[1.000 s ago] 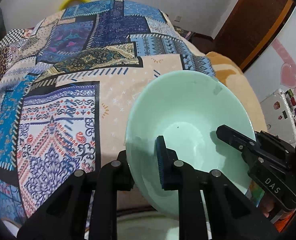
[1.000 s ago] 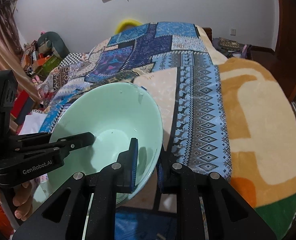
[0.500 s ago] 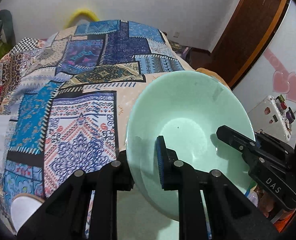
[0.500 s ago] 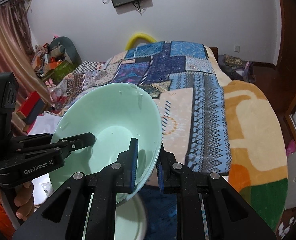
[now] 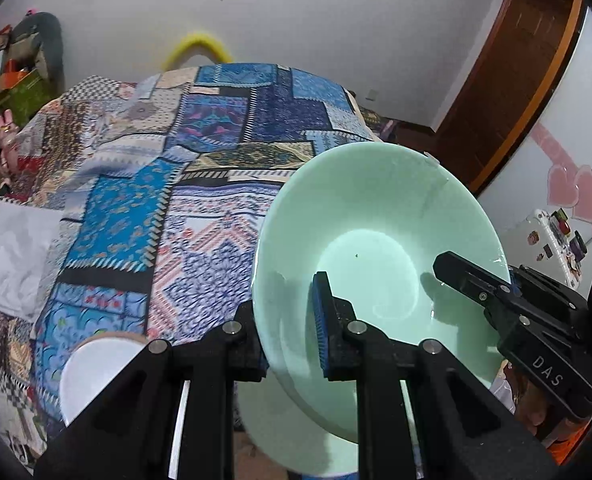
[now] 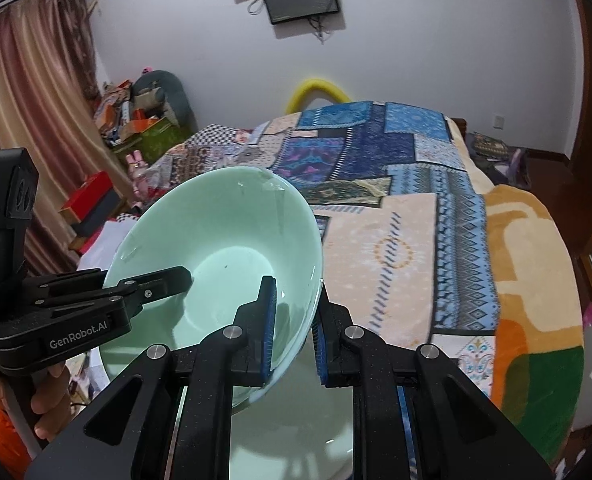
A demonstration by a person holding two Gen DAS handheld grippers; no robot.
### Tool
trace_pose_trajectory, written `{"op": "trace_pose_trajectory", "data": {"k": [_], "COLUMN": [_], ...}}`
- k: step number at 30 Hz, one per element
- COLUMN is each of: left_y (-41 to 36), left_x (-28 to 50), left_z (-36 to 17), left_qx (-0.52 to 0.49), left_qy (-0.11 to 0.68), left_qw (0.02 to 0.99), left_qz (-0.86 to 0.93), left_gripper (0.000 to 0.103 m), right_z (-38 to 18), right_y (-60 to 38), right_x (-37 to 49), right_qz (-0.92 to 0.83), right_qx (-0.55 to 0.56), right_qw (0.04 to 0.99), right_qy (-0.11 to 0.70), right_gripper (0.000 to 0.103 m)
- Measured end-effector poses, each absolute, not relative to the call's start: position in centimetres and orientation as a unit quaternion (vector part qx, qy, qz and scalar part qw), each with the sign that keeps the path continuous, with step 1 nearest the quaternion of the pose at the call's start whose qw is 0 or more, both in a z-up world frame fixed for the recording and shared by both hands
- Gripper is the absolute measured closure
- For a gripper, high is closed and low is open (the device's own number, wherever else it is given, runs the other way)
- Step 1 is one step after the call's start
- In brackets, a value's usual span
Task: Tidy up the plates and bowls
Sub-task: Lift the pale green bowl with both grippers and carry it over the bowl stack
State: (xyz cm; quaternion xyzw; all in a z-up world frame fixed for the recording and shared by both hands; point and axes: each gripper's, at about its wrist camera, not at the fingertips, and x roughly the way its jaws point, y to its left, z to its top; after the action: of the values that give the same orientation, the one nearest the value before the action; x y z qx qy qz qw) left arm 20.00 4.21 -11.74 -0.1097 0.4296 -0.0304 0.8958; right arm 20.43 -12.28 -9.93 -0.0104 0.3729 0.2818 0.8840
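A mint green bowl (image 5: 376,220) hangs tilted in the air above the foot of a bed, held by both grippers at opposite sides. My left gripper (image 5: 285,312) is shut on its left rim, one blue pad inside and the other finger outside. My right gripper (image 6: 293,320) is shut on the bowl's (image 6: 215,232) right rim in the same way. Each wrist view shows the other gripper reaching into the bowl: the right gripper (image 5: 456,272) and the left gripper (image 6: 163,280). A hand shows under the left one.
Right below the bowl lies a pale green dish (image 5: 296,432), also seen as the pale dish (image 6: 296,420). A white bowl (image 5: 91,368) sits at the lower left. Beyond spreads the patchwork blanket (image 5: 175,184) on the bed, with an orange blanket (image 6: 528,260) at the right.
Both grippers have risen and drawn back with the bowl still clamped. The bed looks farther off, the wall and screen have come into view, and the white bowl and pale dish now show below.
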Motion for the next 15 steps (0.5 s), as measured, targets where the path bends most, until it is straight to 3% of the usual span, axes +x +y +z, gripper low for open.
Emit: {"op": "trace_pose_trajectory", "data": {"k": [15], "left_y": [11.8], "left_x": [13.0], "left_z": [-12.6], "left_qx": [-0.152], "left_qy": [0.422], "left_qw": [0.894], "left_qz": [0.021], "left_gripper": [0.085], "right_z": [-11.2], "right_y": [-5.2], "right_x": [16.8], "right_qz": [0.34], "right_qx": [-0.039], "right_qw": [0.86], "right_qy": [0.38], "right_gripper": [0.088]}}
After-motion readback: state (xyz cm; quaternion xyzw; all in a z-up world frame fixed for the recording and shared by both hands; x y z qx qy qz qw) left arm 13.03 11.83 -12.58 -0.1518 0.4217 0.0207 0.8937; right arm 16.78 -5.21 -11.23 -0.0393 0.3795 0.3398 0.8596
